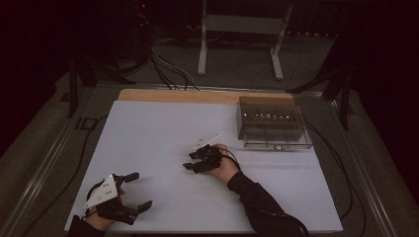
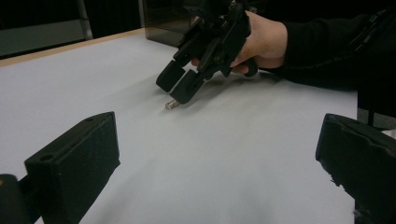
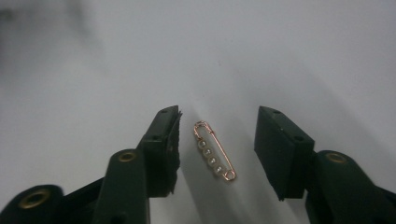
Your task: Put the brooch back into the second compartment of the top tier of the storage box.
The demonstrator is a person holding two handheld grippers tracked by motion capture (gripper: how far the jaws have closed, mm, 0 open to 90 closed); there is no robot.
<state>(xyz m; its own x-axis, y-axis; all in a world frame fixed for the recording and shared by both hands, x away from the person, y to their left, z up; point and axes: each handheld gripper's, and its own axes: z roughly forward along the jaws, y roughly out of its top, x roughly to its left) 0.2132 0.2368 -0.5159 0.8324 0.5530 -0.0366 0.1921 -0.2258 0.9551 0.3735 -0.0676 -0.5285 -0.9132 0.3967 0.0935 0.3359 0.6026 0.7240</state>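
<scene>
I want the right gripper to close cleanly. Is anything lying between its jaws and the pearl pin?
Nothing visible does. The pin lies flat on the bare white table, between the open jaws of the right gripper, touching neither.

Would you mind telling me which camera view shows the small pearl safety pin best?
The right gripper view: the pin lies close up between the open fingers, showing its gold wire and row of pearls. In the left gripper view it is a tiny glint under the right gripper. From the high view I cannot make it out.
</scene>
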